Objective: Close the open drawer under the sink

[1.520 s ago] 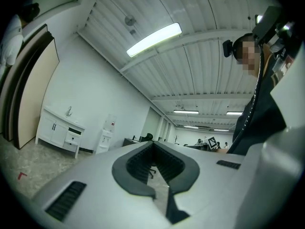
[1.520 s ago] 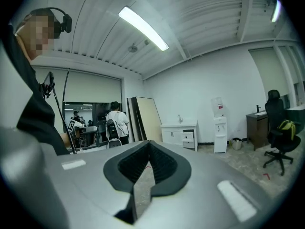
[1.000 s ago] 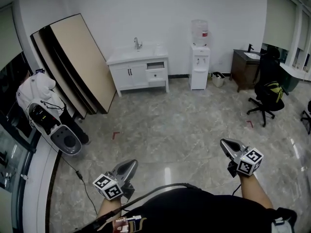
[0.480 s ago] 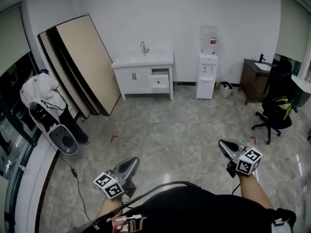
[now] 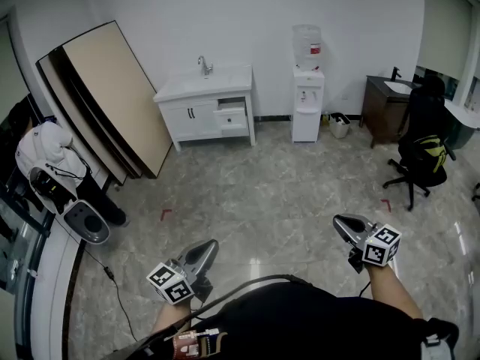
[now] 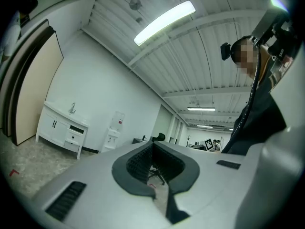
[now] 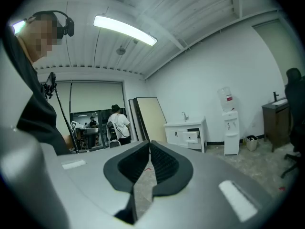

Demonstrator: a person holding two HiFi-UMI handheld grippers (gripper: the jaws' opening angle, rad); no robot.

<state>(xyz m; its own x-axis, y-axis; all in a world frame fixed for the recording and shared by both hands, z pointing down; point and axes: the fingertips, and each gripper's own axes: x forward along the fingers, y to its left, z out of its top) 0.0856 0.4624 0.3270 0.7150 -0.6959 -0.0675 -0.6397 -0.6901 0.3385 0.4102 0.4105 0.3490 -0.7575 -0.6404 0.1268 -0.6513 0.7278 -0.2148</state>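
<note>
From the head view, a white vanity stands against the far wall, with a tap on its worktop. The drawer at the vanity's right end juts out, open. Boards lean on the wall left of the vanity. A water dispenser stands just right of it, and a dark cabinet and a black chair are farther right. Glossy grey stone floor runs from the vanity to the wearer. The left gripper and right gripper are held low, well apart from the vanity.

In the left gripper view, the fingers meet at their tips with nothing between them. The vanity sits small at the left, its drawer out.

In the right gripper view, the fingers are also closed tip to tip and empty. The vanity shows beyond them to the right, drawer open. Left of the vanity, past the boards, a person in a white top stands in a doorway.
</note>
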